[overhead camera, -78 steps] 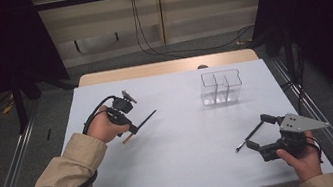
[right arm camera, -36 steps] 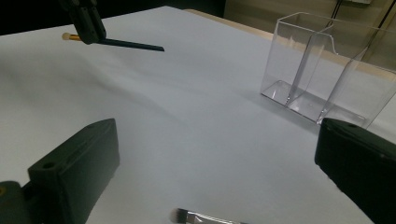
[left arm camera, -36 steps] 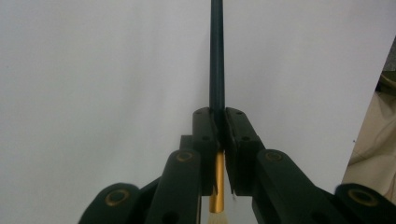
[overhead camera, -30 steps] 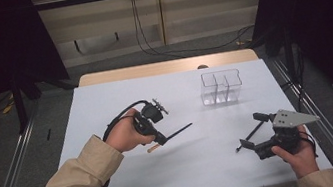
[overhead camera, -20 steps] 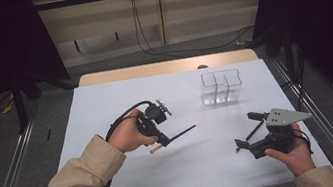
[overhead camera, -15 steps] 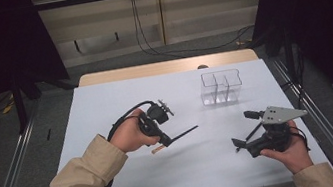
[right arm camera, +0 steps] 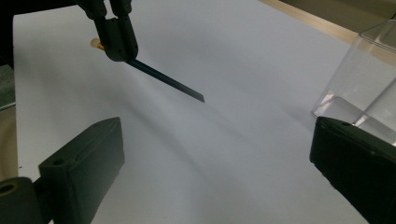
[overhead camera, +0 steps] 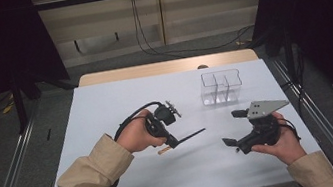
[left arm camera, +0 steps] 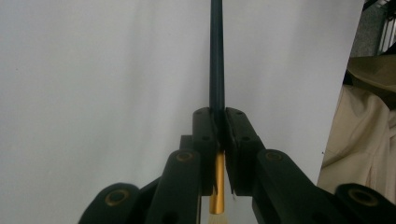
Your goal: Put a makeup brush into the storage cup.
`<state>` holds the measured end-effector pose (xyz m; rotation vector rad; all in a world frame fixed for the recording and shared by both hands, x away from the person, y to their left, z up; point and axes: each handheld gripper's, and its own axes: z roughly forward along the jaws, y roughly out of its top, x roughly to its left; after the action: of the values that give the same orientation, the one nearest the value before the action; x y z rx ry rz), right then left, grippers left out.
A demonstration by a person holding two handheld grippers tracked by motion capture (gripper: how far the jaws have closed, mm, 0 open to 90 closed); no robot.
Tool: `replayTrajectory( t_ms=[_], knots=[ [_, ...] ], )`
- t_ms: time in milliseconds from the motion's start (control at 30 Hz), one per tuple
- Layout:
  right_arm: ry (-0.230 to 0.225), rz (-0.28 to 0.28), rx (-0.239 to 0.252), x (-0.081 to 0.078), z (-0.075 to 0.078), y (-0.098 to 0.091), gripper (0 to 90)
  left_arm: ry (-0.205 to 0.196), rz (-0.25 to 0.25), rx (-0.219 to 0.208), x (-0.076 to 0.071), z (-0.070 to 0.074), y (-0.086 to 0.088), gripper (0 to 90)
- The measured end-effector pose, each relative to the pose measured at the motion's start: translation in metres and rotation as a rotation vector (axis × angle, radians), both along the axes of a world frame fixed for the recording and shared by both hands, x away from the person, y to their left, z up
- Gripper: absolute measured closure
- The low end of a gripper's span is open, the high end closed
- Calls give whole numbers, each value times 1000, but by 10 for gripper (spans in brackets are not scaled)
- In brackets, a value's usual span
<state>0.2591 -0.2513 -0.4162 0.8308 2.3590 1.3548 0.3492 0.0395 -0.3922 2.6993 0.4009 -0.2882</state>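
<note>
A white counter (overhead camera: 106,108) spans the scene, its wooden far edge showing beyond the white surface. Toward its far right stands a clear plastic organizer (overhead camera: 221,87) with 3 upright compartments; in the right gripper view its transparent wall rises at the right edge (right arm camera: 369,60).

The person's 2 forearms in tan sleeves come in from the near side. The left hand (overhead camera: 135,135) holds the left gripper (overhead camera: 171,142) near the middle of the counter, a black cable looping from it back along the sleeve. Its jaws are clamped on a thin brush (overhead camera: 189,135): the dark handle sticks out past the gripper toward the right, pointing roughly at the right gripper, while the gold ferrule and pale bristles (overhead camera: 164,150) poke out on the other side, close above the counter. In the left gripper view the 2 black jaws meet tight on the brush (left arm camera: 216,56), the dark handle running straight away from the camera and the gold ferrule (left arm camera: 216,186) just behind the pads.

The right hand (overhead camera: 283,142) holds the right gripper (overhead camera: 235,129) near the right edge, in front of the organizer and well apart from the brush. Its jaws stand wide apart with nothing between them. In the right gripper view the left gripper (right arm camera: 116,39) and the brush (right arm camera: 168,80) show farther off.
</note>
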Motion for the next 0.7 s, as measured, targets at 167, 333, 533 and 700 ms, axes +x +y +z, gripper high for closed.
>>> replayTrajectory(
  t_ms=[167, 333, 533, 700],
  knots=[
    [31, 52, -36, 5, 4, 8, 51, 9, 0, -7, -1, -1, -1, 838],
    [54, 88, -71, 10, 6, 17, 63, 10, -8, -3, -2, -2, -2, 838],
    [101, 176, -118, 15, 4, 29, 165, 15, -24, -8, -5, -3, -6, 838],
    [127, 204, -152, 17, 2, 38, 161, 17, -36, -18, -6, -3, -10, 838]
  ],
)
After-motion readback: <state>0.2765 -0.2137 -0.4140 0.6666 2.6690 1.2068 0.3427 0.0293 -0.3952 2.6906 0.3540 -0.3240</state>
